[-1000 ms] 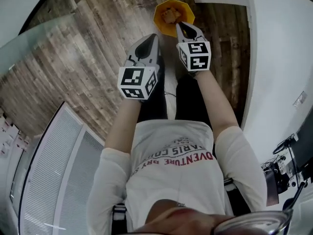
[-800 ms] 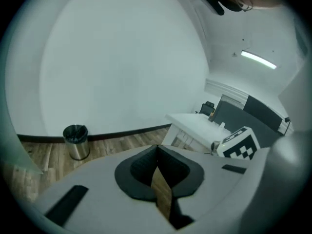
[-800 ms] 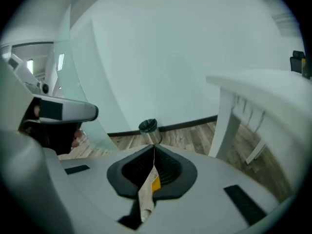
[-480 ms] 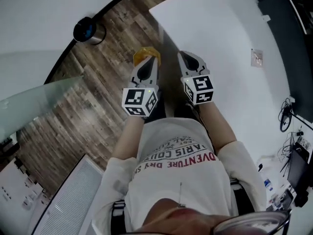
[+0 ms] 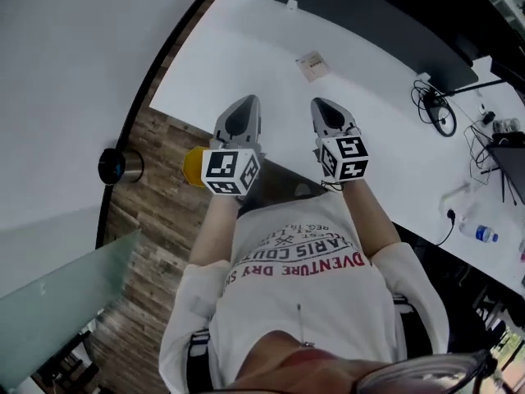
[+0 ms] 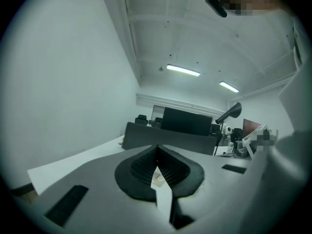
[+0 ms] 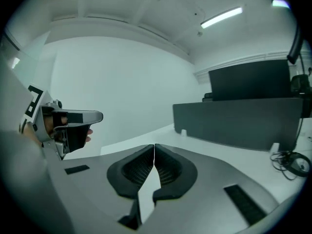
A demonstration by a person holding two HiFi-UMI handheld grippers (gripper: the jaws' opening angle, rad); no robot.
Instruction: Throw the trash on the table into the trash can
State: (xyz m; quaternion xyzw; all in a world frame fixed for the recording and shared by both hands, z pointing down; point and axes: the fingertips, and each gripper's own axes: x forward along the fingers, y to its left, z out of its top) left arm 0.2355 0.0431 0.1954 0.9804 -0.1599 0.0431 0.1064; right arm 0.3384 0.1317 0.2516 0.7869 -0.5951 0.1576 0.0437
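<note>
A small pale wrapper (image 5: 312, 66) lies on the white table (image 5: 246, 48), well ahead of both grippers. It also shows as a scrap (image 6: 157, 179) through the gap behind my left jaws. The orange trash can (image 5: 194, 167) stands on the wooden floor, half hidden behind my left gripper (image 5: 244, 103). That gripper (image 6: 157, 149) is shut with nothing in it. My right gripper (image 5: 322, 107) hovers beside it over the table's near edge, its jaws (image 7: 154, 145) closed tip to tip and empty. The left gripper (image 7: 68, 123) is seen side-on in the right gripper view.
A long black partition (image 5: 369, 19) with a monitor behind it runs along the table's far side. Coiled cables (image 5: 435, 113) and a water bottle (image 5: 480, 234) lie to the right. A dark round can (image 5: 120, 165) stands on the floor by the curved wall.
Both grippers have risen from over the orange trash can to the table's near edge. The view has swung from the floor up to the table.
</note>
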